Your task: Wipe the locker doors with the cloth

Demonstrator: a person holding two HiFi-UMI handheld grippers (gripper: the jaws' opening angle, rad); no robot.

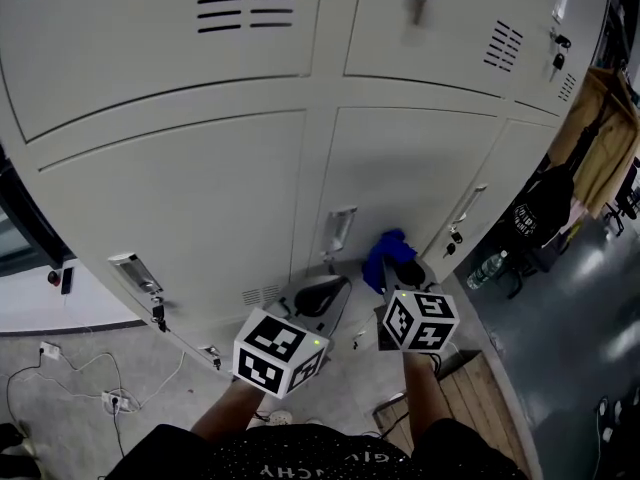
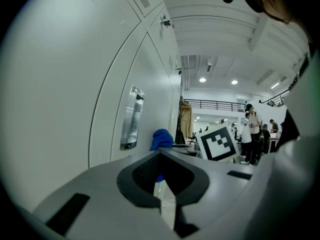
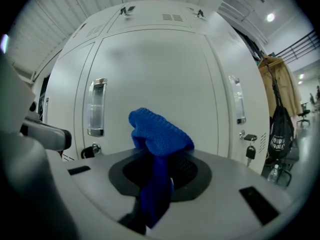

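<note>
Head view: right gripper [image 1: 401, 271] held low in front of the bank of pale lockers, aimed at the lower middle locker door [image 1: 405, 163]. Blue cloth [image 1: 388, 251] bunched at its tip, below and right of that door's recessed handle [image 1: 340, 231]. Cannot tell from this view whether the cloth touches the door or sits just off it.

Right gripper view: jaws clenched on the cloth [image 3: 159, 134]. A rounded wad stands up past the jaw tips; a narrower tail runs back down between the pads toward the camera. Right gripper [image 3: 159, 180] faces the locker door [image 3: 160, 64] nearly square-on, with the wad between the handle [image 3: 97, 107] at left and the neighbouring door's handle at right. A key [image 3: 250, 152] hangs in the lock low on the right.

Left gripper view: left gripper [image 2: 166, 186] has its jaws drawn together with nothing between them. It looks along the locker fronts; the cloth [image 2: 161, 138] shows beyond the jaw tips, close to the door face, next to the right gripper's marker cube [image 2: 218, 143].

Head view again: left gripper [image 1: 320, 294] just beside the right one, on its left, not touching the cloth. Both are held above the grey floor [image 1: 560, 308].
</note>
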